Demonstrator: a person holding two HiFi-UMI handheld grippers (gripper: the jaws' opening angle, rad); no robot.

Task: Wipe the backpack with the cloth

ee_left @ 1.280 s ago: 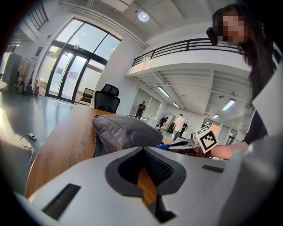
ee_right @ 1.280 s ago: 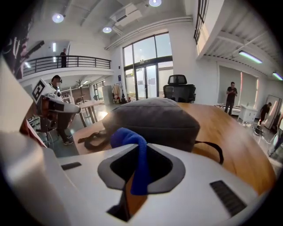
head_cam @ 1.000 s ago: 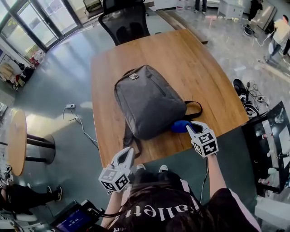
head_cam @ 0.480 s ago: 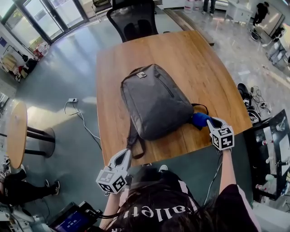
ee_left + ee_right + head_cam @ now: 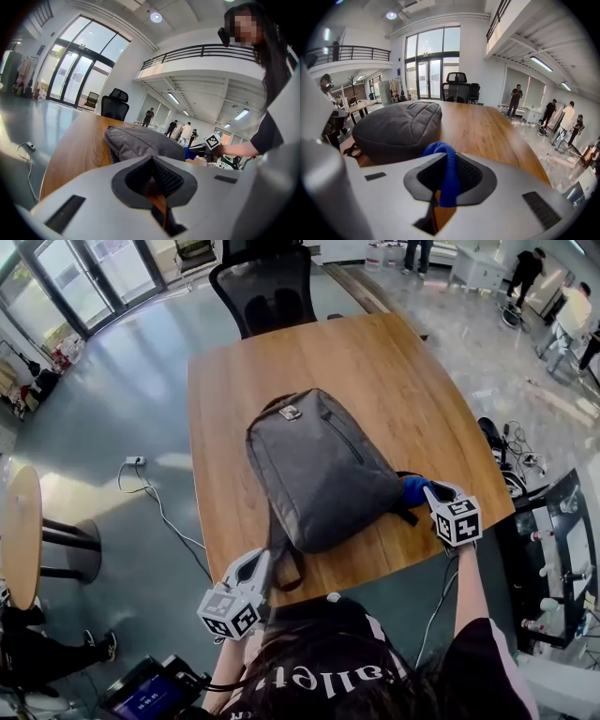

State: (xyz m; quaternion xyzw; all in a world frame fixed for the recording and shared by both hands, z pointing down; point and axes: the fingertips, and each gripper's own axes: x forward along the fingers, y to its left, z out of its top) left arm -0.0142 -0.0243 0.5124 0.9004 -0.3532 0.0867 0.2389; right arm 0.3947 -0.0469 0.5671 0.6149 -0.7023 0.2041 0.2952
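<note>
A grey backpack (image 5: 319, 470) lies flat on the wooden table (image 5: 394, 371), its top handle pointing away from me. My right gripper (image 5: 429, 491) is shut on a blue cloth (image 5: 413, 489), which is pressed against the backpack's lower right side next to a black strap. In the right gripper view the blue cloth (image 5: 449, 176) hangs pinched between the jaws, with the backpack (image 5: 398, 126) just ahead on the left. My left gripper (image 5: 255, 564) is shut and empty, held below the table's near edge. In the left gripper view the backpack (image 5: 140, 143) lies ahead.
A black office chair (image 5: 267, 287) stands at the table's far end. A cable with a power strip (image 5: 131, 462) lies on the floor to the left, near a small round table (image 5: 19, 531). A dark shelf unit (image 5: 553, 559) stands at the right. People stand far back.
My right gripper has carried the blue cloth from the backpack's bottom corner to the right and up along its lower right side. The left gripper has barely moved.
</note>
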